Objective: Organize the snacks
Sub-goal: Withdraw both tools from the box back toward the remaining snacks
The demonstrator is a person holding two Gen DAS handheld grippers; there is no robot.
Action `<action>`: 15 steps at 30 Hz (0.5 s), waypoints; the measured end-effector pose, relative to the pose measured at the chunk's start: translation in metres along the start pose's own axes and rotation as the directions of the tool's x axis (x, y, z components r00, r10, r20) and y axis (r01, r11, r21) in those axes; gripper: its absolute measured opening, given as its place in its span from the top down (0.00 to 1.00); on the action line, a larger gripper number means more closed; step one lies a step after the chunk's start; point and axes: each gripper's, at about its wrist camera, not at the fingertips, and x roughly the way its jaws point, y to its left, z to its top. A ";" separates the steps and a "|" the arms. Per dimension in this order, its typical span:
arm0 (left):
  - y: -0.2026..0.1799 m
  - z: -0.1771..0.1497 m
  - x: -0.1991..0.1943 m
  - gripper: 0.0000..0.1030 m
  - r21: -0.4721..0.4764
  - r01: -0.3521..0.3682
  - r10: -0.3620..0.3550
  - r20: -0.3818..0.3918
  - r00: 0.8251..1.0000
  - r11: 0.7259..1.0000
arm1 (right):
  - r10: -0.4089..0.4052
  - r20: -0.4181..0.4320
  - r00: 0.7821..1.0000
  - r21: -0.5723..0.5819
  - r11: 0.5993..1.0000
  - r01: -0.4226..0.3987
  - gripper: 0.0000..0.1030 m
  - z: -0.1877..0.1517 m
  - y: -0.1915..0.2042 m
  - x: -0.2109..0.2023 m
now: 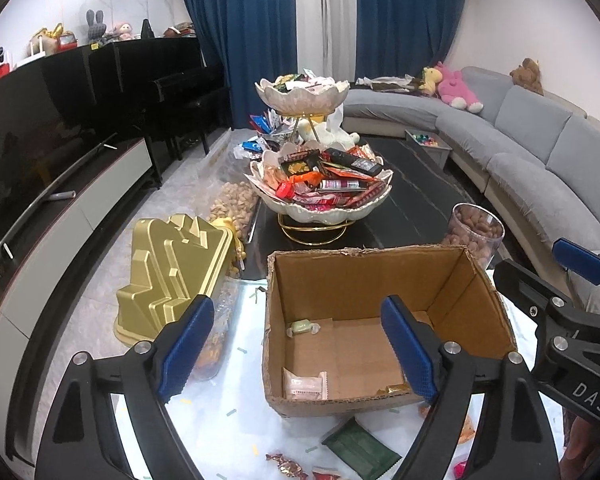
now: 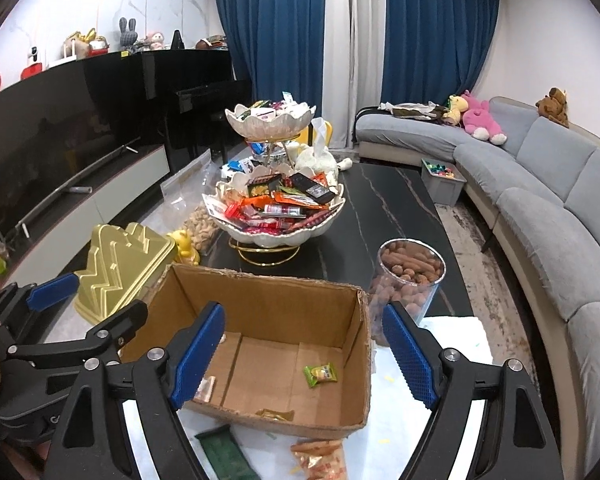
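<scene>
An open cardboard box [image 1: 472, 292] [image 2: 284, 304] stands on the white table top. Inside lie a pale green candy [image 1: 301, 327], a pink packet [image 1: 305, 385], a gold wrapper [image 1: 396, 390] [image 2: 275, 414] and a green-yellow packet [image 2: 321, 374]. My left gripper [image 1: 298, 350] is open and empty, hovering over the box's near side. My right gripper [image 2: 302, 354] is open and empty above the box; it also shows in the left wrist view [image 1: 580, 264]. Loose on the table in front: a dark green packet [image 1: 362, 450] [image 2: 224, 456], a red-gold candy [image 1: 286, 464], an orange snack bag [image 2: 324, 458].
A two-tier white snack stand [image 1: 320, 184] [image 2: 278, 204] full of snacks stands behind the box on the black table. A clear jar of nuts [image 1: 478, 236] [image 2: 408, 280] is at the right, a gold lid [image 1: 172, 276] [image 2: 120, 268] at the left. A grey sofa [image 2: 540, 200] runs along the right.
</scene>
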 end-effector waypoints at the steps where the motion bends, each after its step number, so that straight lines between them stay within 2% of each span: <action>1: 0.000 -0.001 -0.003 0.16 0.002 -0.003 0.003 0.004 1.000 1.000 | -0.001 0.002 1.000 0.000 1.000 0.001 0.21 -0.001 0.000 -0.002; 15: -0.007 -0.011 -0.026 0.16 0.049 -0.013 0.011 0.039 0.999 0.999 | -0.032 0.018 0.999 0.025 0.999 0.032 0.21 -0.019 -0.009 -0.025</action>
